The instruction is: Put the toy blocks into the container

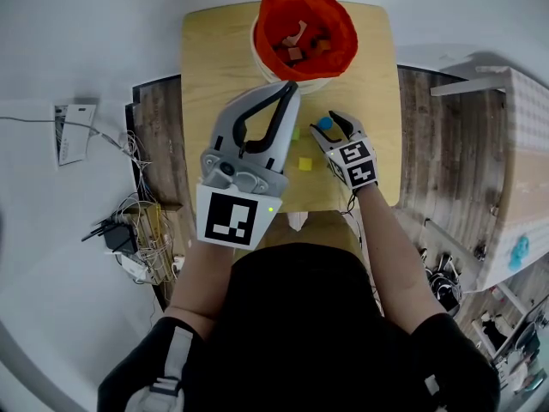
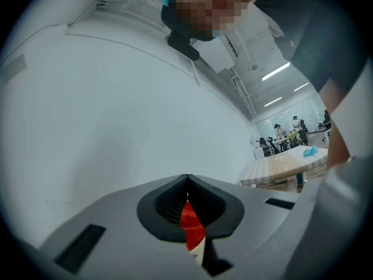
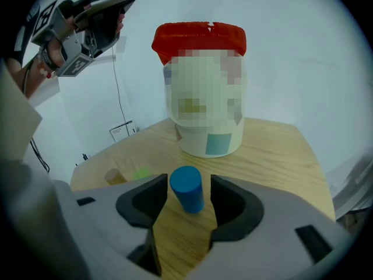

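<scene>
At the middle of the far edge of the wooden counter (image 1: 214,58): a white container (image 1: 343,24) with a red liner, a few toy blocks (image 1: 296,45) already inside.

Right hand-held gripper (image 1: 333,129) released, jaws spread wide and tilted down toward the counter, right of its middle. Between those jaws, upright on the wood: a blue cylinder block (image 3: 186,188), close to both pads but with a gap showing on each side, so not yet gripped.

Left hand-held gripper (image 1: 292,88) clenched, jaws together with only a thin slit between the pads, nothing held. Raised above the counter, tips near the container's near rim in the head view.

Loose on the counter: a yellow cube (image 1: 304,163) toward the near edge, about midway along it; a green block (image 1: 295,132) just beside the left hand-held gripper, partly hidden by it; a brown block (image 3: 115,175) next to the green one, seen only from the right gripper view.
</scene>
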A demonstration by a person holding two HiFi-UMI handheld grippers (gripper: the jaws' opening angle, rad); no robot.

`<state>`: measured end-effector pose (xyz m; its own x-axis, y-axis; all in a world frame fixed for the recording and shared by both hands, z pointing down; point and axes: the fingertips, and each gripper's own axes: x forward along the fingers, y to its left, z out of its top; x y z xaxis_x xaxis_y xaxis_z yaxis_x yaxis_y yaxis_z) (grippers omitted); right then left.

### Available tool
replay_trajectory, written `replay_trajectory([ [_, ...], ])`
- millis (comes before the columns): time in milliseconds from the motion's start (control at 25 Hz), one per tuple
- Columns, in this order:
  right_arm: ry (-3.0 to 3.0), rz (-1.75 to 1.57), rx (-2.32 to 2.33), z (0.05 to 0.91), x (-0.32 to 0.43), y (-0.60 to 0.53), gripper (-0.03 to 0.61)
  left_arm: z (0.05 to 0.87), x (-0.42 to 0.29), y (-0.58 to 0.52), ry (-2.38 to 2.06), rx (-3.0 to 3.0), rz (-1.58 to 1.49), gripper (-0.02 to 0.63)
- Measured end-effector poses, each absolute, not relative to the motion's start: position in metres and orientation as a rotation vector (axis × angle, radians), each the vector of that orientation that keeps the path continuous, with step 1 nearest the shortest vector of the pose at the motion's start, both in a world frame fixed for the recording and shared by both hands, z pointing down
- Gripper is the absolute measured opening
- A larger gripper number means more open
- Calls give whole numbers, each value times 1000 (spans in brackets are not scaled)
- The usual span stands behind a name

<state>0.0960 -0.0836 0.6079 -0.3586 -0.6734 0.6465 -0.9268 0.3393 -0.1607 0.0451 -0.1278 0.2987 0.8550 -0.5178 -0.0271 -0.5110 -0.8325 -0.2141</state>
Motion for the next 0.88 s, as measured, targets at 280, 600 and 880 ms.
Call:
replay_trajectory([
  [280,-2142,644,1350,606,92,-82,156,299,40,-133,812,-2816,-43,9],
  [600,-2230,528,1434,551,93,-92,156,290,39,-134,812,-2801,-28,9],
  [880,-2349,285,1536,450,84,-99,156,269,38,-135,804,-2757,-24,9],
])
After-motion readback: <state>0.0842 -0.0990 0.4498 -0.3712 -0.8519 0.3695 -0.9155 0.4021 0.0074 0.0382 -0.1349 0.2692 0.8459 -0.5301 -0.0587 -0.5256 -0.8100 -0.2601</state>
